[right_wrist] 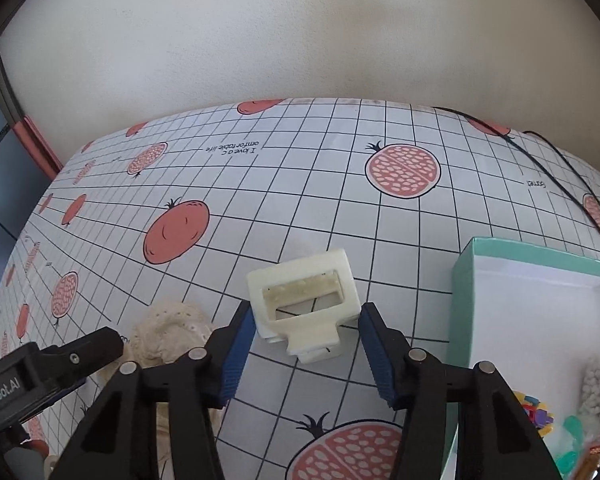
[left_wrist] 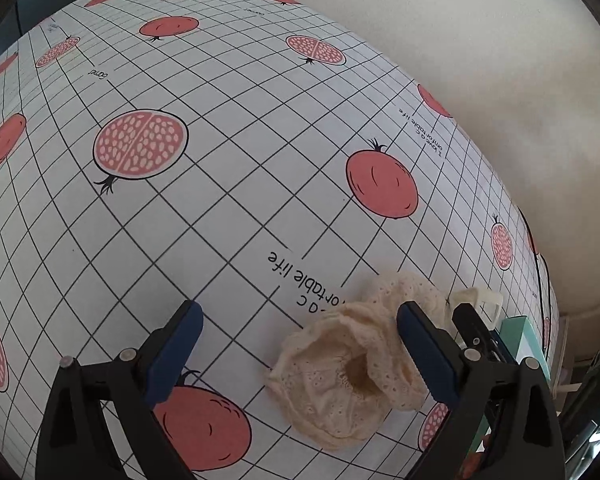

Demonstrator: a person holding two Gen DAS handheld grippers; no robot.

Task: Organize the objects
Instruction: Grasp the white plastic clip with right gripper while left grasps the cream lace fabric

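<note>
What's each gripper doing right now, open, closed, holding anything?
Left gripper: open, empty, above the lace scrunchie.
Right gripper: open around the cream hair claw clip; right pad clearly apart, not gripped.

Hair clip (right_wrist: 304,304) on tablecloth (right_wrist: 300,200), centre, btwn right gripper (right_wrist: 308,344) jaws; lace scrunchie (right_wrist: 168,328) to its left; box (right_wrist: 540,320) to its right w/ small items inside.

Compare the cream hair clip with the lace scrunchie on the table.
The hair clip is hard, boxy plastic with an open rectangular window; the lace scrunchie is soft, crumpled fabric. The hair clip lies between the right gripper's fingers, near the teal box; the scrunchie lies by the left gripper, partly behind one finger. Both are cream and rest on the pomegranate tablecloth.
</note>
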